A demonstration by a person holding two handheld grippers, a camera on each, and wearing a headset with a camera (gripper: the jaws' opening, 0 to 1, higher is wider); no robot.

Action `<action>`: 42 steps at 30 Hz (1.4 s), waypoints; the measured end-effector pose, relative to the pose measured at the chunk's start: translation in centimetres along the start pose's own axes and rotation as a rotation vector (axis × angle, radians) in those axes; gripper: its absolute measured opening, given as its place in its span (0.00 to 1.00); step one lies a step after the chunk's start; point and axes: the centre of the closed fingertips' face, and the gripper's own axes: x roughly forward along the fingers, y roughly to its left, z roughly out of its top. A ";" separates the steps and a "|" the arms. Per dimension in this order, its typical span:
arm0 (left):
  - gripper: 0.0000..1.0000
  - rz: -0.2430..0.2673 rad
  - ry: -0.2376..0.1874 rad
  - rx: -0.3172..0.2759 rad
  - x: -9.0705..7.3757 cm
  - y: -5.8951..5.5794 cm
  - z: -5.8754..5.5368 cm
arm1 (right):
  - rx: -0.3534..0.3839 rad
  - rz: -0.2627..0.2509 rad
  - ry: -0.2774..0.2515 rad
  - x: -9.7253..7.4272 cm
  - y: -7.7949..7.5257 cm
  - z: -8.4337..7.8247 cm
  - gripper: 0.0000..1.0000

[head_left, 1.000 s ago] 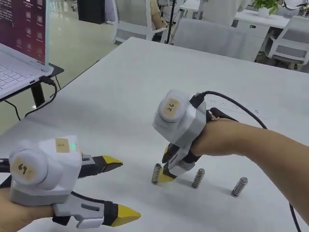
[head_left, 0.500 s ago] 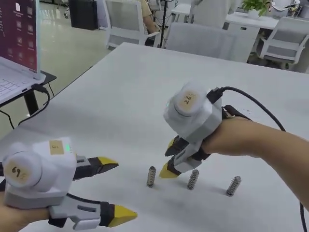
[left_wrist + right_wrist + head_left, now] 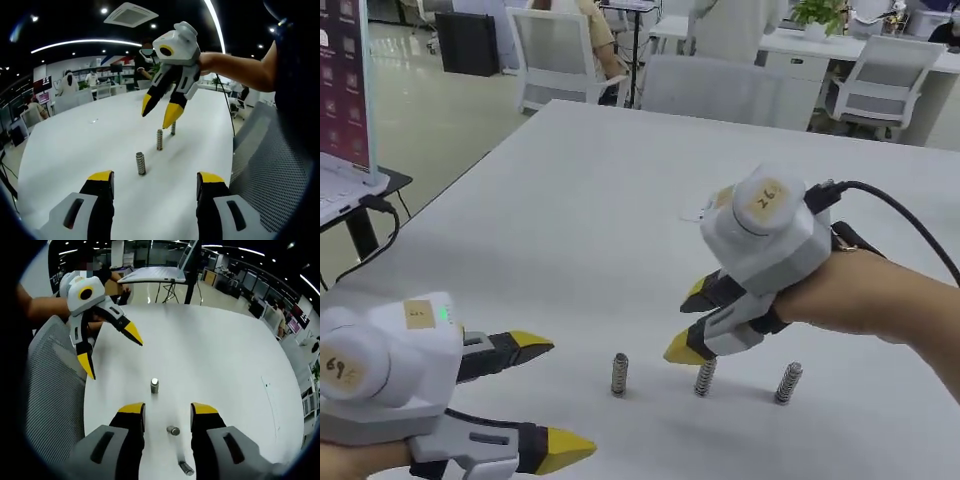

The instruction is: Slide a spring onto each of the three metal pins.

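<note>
Because the three springs (image 3: 619, 374) stand upright in a row on the white bench (image 3: 570, 200), each looks light, easily tipped and compressible; take one across its middle coils with light pressure. The right gripper (image 3: 682, 325) hovers just above the centre spring (image 3: 705, 376), jaws open and empty. The left gripper (image 3: 565, 395), likewise open, hangs nearby.

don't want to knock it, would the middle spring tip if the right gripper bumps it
The middle spring stands tall and thin, so a side bump would likely tip or bend it. Its coils probably flex. It looks light beside the right gripper.
</note>
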 end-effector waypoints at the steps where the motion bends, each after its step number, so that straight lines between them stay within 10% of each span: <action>1: 0.63 -0.001 0.000 0.000 0.0 0.0 0.1 | 0.010 -0.007 -0.007 -0.3 -0.1 -0.2 0.36; 21: 0.63 -0.010 -0.006 0.008 0.5 -0.3 0.7 | 0.159 -0.124 -0.215 -5.4 -1.0 -2.7 0.44; 42: 0.63 -0.012 -0.011 0.005 0.9 -0.3 1.1 | 0.242 -0.218 -0.314 -8.1 -0.7 -7.3 0.56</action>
